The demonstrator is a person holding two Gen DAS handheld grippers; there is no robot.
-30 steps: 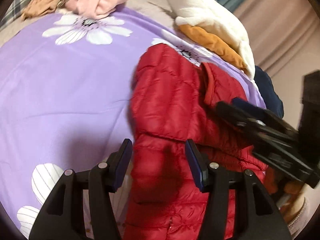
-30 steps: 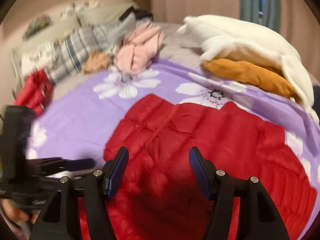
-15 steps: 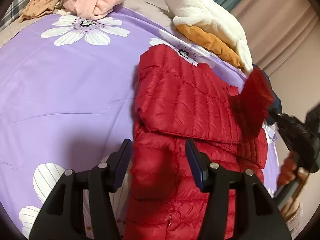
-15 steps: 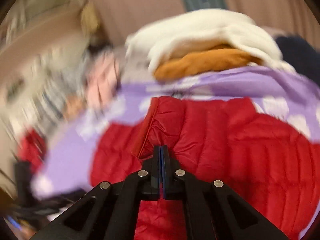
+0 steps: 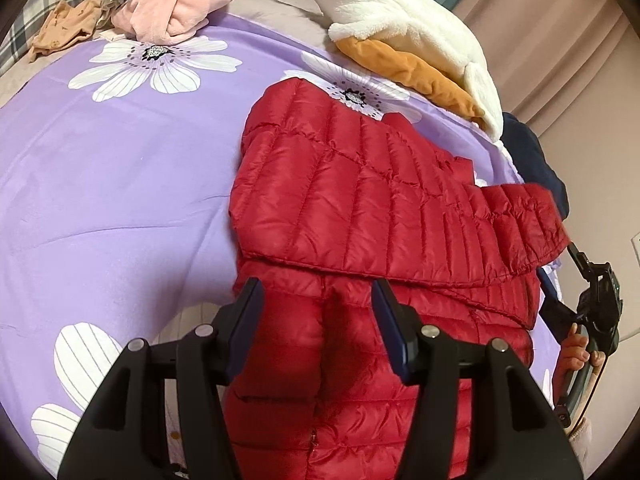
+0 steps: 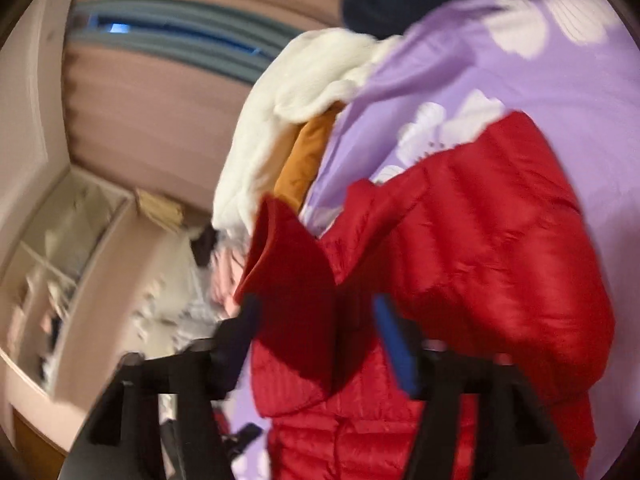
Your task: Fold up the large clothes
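A red quilted puffer jacket [image 5: 360, 216] lies on the purple flowered bedspread [image 5: 112, 184], its upper half folded over toward the right. My left gripper [image 5: 318, 320] is open and empty just above the jacket's lower part. My right gripper [image 6: 320, 332] is open in a blurred, tilted view; a red flap of the jacket [image 6: 296, 280] lies between its fingers. The right gripper also shows at the right edge of the left wrist view [image 5: 560, 280], beside the jacket's folded edge.
A white fleece over an orange garment [image 5: 420, 36] lies at the far side of the bed, with a dark blue item [image 5: 532, 152] beside it. Pink clothes [image 5: 180, 4] and plaid fabric [image 5: 24, 28] lie at the far left. Shelves [image 6: 60, 264] stand by the wall.
My right gripper shut on the jacket's edge, carried it over to the right, then opened. The jacket's upper half now lies folded across. My left gripper stayed still and open.
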